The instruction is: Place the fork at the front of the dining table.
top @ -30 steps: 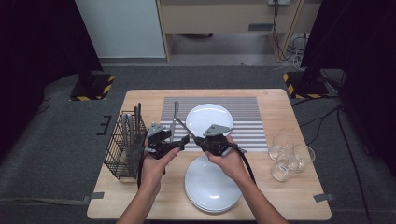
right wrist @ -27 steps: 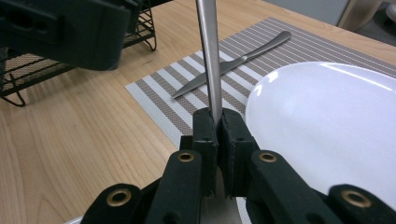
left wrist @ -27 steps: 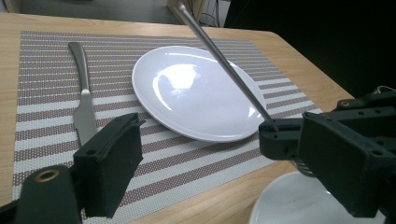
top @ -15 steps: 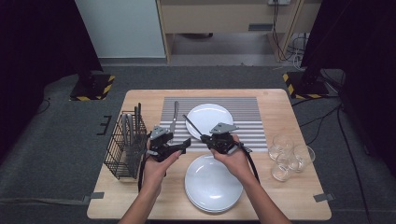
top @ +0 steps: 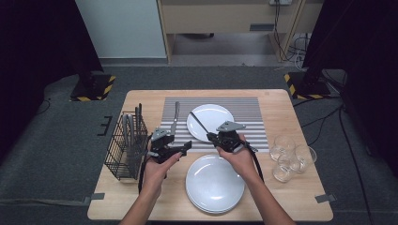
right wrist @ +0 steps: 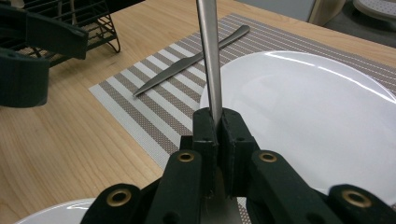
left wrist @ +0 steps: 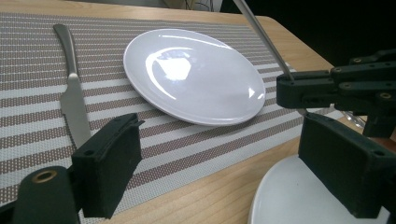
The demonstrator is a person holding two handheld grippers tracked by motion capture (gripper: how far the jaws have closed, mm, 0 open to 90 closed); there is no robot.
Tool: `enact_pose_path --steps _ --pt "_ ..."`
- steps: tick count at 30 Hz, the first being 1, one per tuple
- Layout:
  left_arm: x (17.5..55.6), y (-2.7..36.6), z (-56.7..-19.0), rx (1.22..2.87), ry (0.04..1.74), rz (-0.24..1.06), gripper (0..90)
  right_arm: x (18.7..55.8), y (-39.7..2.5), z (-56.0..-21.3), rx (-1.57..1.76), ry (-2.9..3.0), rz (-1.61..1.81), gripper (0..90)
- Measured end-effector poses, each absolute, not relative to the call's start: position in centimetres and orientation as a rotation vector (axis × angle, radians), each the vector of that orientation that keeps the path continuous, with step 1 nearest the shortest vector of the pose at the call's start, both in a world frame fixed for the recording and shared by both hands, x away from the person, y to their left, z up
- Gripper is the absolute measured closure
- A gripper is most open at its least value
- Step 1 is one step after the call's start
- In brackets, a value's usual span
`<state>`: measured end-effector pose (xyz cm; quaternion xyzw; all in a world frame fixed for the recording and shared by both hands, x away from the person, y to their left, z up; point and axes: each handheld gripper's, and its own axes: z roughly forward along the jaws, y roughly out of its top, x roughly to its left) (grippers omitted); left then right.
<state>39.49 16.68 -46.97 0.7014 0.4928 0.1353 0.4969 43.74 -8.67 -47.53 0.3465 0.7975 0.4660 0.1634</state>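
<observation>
The wooden table (top: 281, 101) carries a striped placemat (top: 244, 107), wire cutlery basket (top: 123, 154), stacked plates (top: 215, 185) and glasses (top: 291, 157).

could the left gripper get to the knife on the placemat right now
Probably yes. The left gripper is open and holds nothing, and the knife lies flat on the placemat just ahead of it, beside the plate, with nothing between.

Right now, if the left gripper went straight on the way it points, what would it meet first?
Probably the plate on the striped placemat: it lies ahead between the left gripper's open fingers. The knife lies off to one side. Depth is unclear.
</observation>
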Motion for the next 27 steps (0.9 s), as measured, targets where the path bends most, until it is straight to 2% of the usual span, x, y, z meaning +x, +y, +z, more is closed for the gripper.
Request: enact_pose_path --steps 11,27 --pt "39.5 17.3 -47.4 1.671 1.219 0.299 12.5 44.1 -9.9 -47.3 1.034 2.236 1.312 86.0" --pt "39.1 16.4 -47.8 1.723 1.184 0.307 12.6 44.4 -11.6 -47.3 1.106 2.168 1.285 86.1"
